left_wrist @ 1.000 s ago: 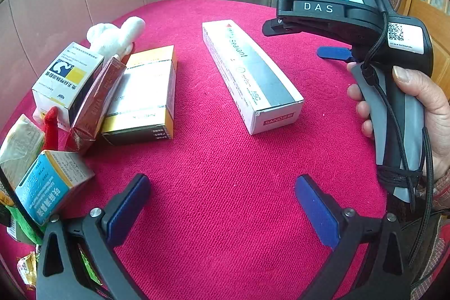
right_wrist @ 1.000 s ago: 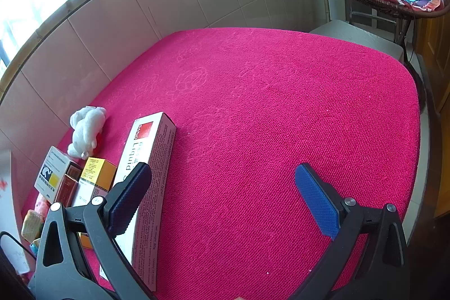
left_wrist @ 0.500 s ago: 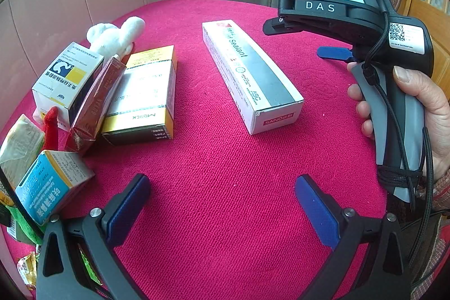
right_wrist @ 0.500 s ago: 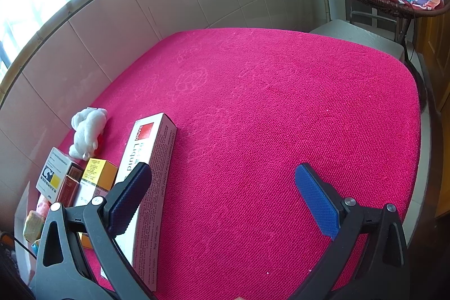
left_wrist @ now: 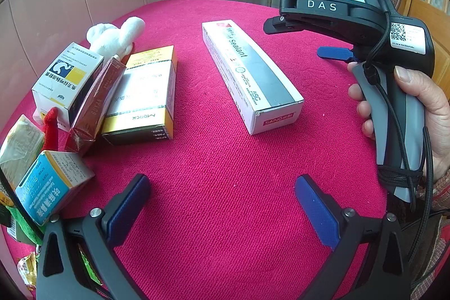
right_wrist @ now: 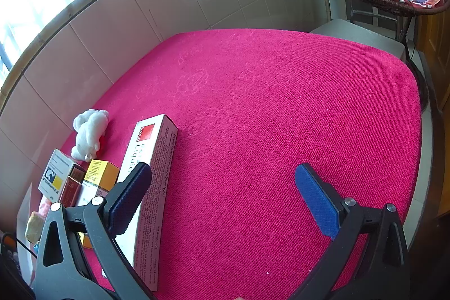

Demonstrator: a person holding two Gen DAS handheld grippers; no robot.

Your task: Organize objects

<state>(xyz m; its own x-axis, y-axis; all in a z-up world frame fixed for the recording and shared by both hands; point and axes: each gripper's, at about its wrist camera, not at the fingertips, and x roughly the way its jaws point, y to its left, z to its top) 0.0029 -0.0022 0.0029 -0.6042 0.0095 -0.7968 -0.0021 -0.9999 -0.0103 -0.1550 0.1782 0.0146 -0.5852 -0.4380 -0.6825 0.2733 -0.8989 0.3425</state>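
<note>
Left wrist view: the left gripper stands wide open with nothing between its blue pads, above bare red cloth. Ahead of it lies the long sealant box, flat on the cloth and apart from the other items. To its left, a yellow-and-white box, a dark red carton and a white-and-yellow box lean together in a row, with a white plush toy behind them and a blue box nearer the camera. At right, a hand holds the other tool's handle.

Right wrist view: the right gripper is also spread wide and empty. Its left pad overlaps the sealant box in the picture; contact cannot be confirmed.

Judged step: approach, before any pickup. The sealant box appears to be the nearest candidate. The next move calls for straddling its narrow width, closing squarely, then placing it beside the grouped boxes.
</note>
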